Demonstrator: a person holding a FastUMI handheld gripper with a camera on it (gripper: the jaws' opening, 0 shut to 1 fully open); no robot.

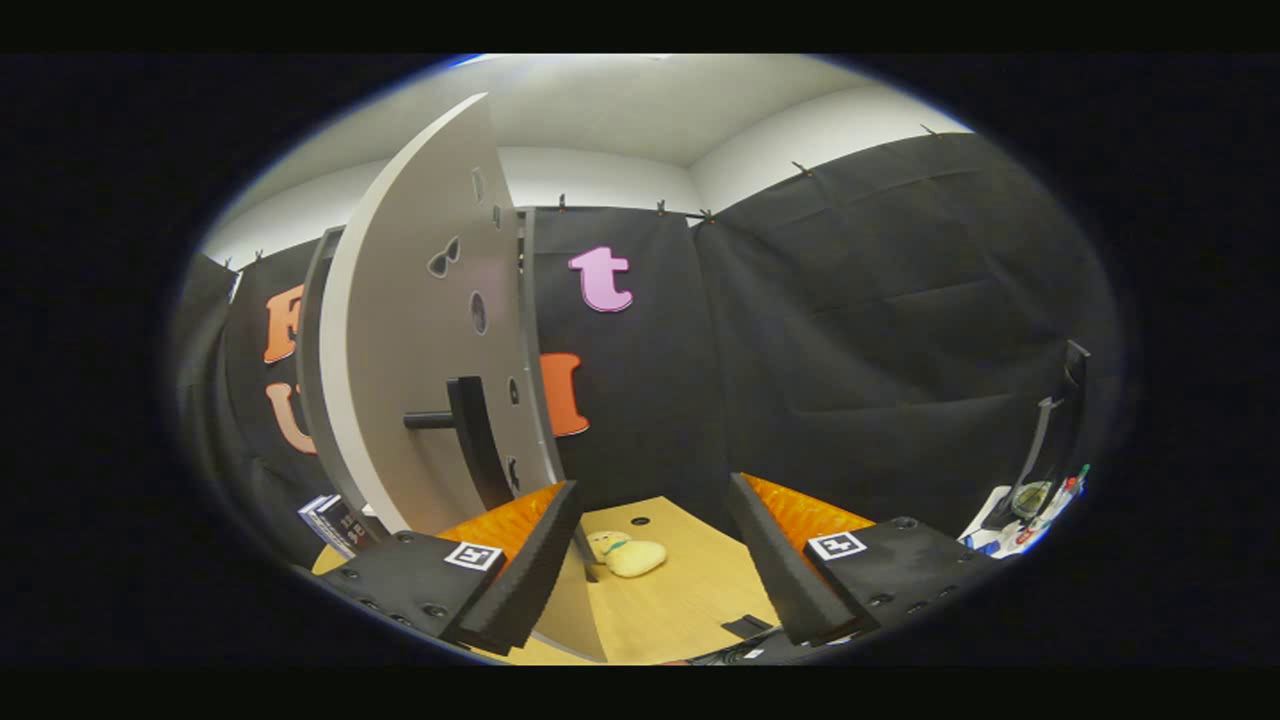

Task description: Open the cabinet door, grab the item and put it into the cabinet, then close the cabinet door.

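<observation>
With the cabinet door [420, 330] swung open at the left, the gripper [655, 560], fingers apart and empty, should go straight forward to straddle the soft yellow toy [628, 555] lying on the table [690, 600] just ahead.

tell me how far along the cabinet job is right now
Done: the cabinet door stands swung open, handle free. In hand: nothing; the gripper is open and empty. Left: the yellow plush toy lies on the table beyond the fingers, to grab, stow, then shut the door.

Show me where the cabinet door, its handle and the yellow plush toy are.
cabinet door [415, 300]: gripper view, on its pale face.
handle [470, 425]: gripper view, on the dark upright bar.
plush toy [630, 555]: gripper view, on its body, beyond the open gripper [650, 565].
</observation>
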